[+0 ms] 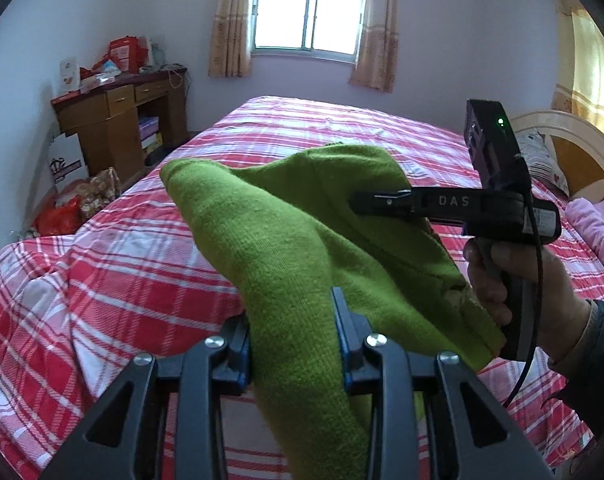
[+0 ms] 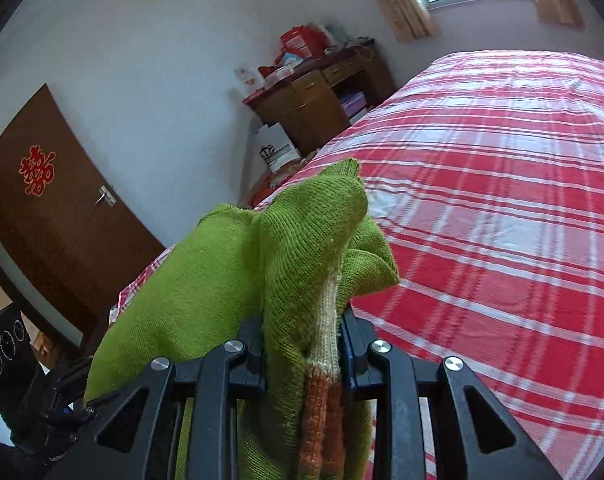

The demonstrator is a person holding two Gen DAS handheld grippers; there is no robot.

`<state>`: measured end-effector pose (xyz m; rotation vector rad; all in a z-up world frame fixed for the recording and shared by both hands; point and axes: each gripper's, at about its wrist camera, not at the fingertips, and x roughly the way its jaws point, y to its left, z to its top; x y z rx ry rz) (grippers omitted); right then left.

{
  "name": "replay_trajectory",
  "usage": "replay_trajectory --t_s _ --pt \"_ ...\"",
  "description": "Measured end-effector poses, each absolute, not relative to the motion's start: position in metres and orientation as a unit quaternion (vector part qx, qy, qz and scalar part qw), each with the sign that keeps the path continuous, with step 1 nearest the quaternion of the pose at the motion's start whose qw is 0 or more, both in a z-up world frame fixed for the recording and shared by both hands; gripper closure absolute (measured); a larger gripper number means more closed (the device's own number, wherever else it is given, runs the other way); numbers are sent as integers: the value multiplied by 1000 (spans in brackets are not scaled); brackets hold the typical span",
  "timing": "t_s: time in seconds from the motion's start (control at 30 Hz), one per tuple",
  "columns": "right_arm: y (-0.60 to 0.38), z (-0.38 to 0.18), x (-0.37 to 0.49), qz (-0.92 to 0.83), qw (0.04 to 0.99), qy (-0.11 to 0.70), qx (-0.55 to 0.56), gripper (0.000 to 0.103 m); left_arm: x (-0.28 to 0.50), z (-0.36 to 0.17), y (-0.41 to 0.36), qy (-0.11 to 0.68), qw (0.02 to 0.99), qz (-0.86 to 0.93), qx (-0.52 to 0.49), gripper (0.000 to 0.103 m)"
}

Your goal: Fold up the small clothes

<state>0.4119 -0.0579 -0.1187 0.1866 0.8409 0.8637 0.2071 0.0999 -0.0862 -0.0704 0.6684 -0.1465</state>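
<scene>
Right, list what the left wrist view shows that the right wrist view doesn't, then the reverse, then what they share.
Left wrist view only: the right gripper seen from the side, the hand holding it, the headboard and a pink blanket.
Right wrist view only: the door with its red emblem, and the sweater's orange and cream trim.
Both: the green sweater clamped in each view's own jaws, the plaid bed, the desk and the window.

One green knitted garment (image 1: 286,240), two grippers, left (image 1: 294,320) and right (image 2: 303,328), one bed (image 1: 122,240), one desk (image 1: 118,120), one window (image 1: 309,10), one door (image 2: 58,216).
</scene>
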Motion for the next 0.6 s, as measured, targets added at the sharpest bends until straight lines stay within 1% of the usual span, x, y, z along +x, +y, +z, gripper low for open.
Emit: replay_trajectory --t_s 0.6 --pt "2 -127 426 439 796 412 63 76 197 -92 137 325 944 -35 -42 70"
